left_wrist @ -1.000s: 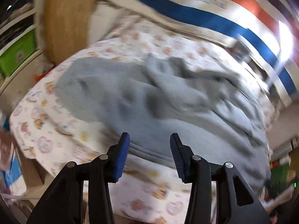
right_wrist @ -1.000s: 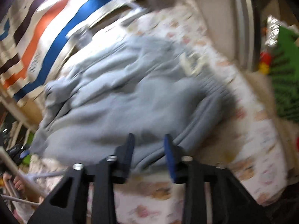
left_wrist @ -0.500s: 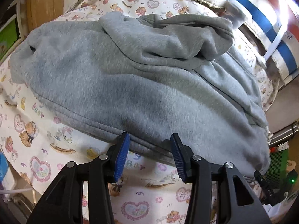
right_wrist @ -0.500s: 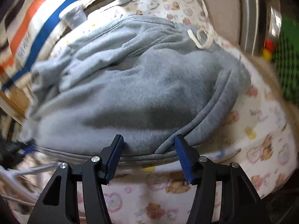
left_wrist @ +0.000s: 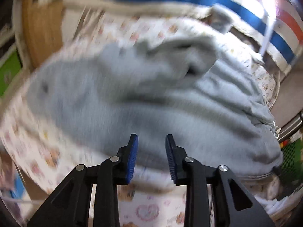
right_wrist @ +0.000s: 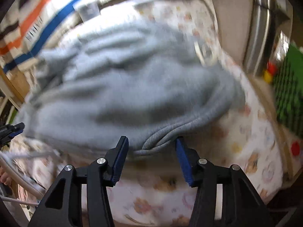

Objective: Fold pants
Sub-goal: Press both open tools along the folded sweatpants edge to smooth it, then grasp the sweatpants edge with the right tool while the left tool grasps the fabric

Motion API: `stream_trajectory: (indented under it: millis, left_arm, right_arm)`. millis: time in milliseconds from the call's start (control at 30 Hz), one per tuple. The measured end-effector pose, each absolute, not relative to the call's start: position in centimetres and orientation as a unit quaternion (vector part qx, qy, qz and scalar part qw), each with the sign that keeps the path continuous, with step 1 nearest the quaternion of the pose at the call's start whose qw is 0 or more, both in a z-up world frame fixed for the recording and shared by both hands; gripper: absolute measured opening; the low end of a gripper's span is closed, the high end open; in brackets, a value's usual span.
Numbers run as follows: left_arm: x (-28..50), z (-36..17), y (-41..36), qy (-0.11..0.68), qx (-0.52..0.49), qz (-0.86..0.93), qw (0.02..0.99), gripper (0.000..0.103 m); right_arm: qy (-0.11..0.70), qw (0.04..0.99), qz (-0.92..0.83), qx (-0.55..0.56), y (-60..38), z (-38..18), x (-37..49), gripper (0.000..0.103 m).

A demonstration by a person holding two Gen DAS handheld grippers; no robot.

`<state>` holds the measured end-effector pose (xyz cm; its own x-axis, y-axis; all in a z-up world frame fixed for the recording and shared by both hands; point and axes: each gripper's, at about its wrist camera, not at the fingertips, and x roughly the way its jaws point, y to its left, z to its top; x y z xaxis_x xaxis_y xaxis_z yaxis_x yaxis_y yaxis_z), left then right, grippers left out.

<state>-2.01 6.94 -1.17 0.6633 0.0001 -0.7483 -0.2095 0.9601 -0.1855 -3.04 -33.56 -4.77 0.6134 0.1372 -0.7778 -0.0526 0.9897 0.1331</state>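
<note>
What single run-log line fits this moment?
pants: bunched on sheet | left hand-held gripper: open, closing | right hand-held gripper: open at hem

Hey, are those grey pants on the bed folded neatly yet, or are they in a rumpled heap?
Rumpled, not neatly folded. The grey pants lie bunched on the patterned sheet, with thick wrinkles and one part humped up on top.

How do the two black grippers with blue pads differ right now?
The right gripper stands wider open than the left gripper. The right gripper's jaws bracket the bunched hem of the grey fleece pants; the left gripper's show flat fabric. Both jaws have just been closing, the left more. Both hover at the pants' near edge, gripping nothing.
</note>
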Motion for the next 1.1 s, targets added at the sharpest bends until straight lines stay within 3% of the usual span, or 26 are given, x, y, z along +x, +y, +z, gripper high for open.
stream_trajectory:
  millis: [267,500,733,1000,1100]
  left_arm:
    - [3.4,-4.1,4.0,0.464,-0.009,0.023,0.886,0.033]
    - [1.5,-6.6,3.6,0.477,-0.006,-0.003,0.879,0.032]
    - [0.1,-6.4,3.5,0.472,-0.007,0.0,0.882,0.032]
    - [1.0,-4.8,4.4,0.474,0.001,-0.007,0.881,0.032]
    - [2.6,-0.1,5.2,0.417,0.018,-0.004,0.909,0.045]
  right_arm:
    - [0.419,0.906,0.056,0.018,-32.4,-2.5,-2.9,0.054]
    - [0.383,0.922,0.05,0.037,-34.6,0.3,-4.0,0.054]
    - [0.453,0.888,0.069,-0.023,-31.7,-4.8,3.6,0.054]
    - [0.472,0.877,0.077,-0.048,-32.7,-7.5,1.4,0.054]
    - [0.468,0.878,0.089,-0.053,-32.5,-5.0,2.3,0.054]
